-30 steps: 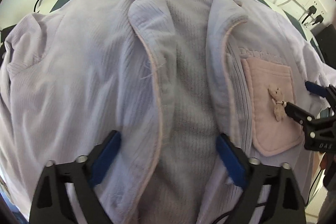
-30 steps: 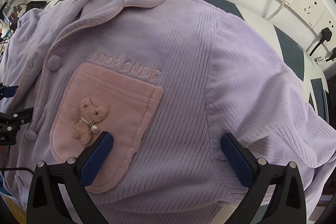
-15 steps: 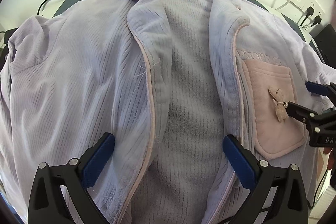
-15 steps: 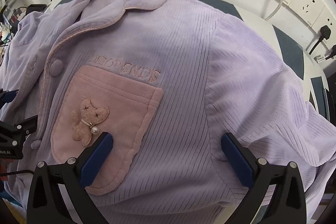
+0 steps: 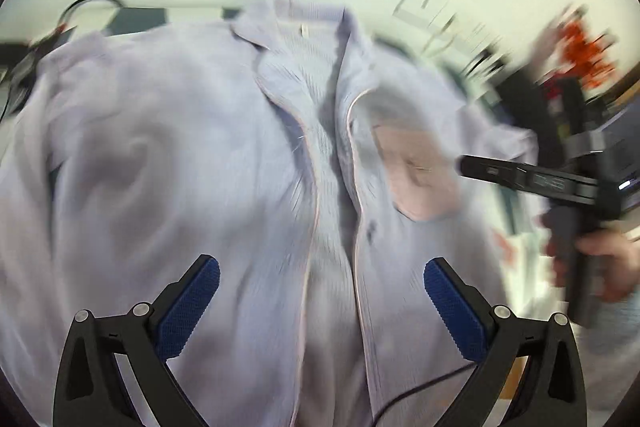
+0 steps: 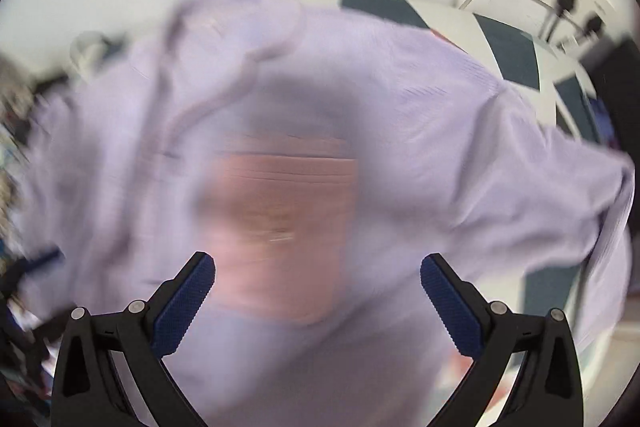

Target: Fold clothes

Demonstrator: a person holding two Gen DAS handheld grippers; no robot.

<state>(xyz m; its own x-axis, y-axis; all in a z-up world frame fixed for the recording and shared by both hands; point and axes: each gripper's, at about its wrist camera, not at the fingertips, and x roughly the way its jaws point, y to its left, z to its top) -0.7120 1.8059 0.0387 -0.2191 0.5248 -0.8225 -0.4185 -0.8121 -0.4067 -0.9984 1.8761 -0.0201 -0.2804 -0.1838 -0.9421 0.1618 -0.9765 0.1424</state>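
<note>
Left wrist view: we see the pyjama top (image 5: 168, 163) spread unfolded.
Left gripper (image 5: 320, 303) and right gripper (image 6: 318, 291) both gape, empty; every fold remains.

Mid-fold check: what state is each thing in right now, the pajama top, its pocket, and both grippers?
Pajama top: spread out, front unbuttoned, not folded.
Pink pocket: facing up, blurred.
Left gripper: open, holding nothing.
Right gripper: open, holding nothing.
Plugs: in wall sockets.
</note>
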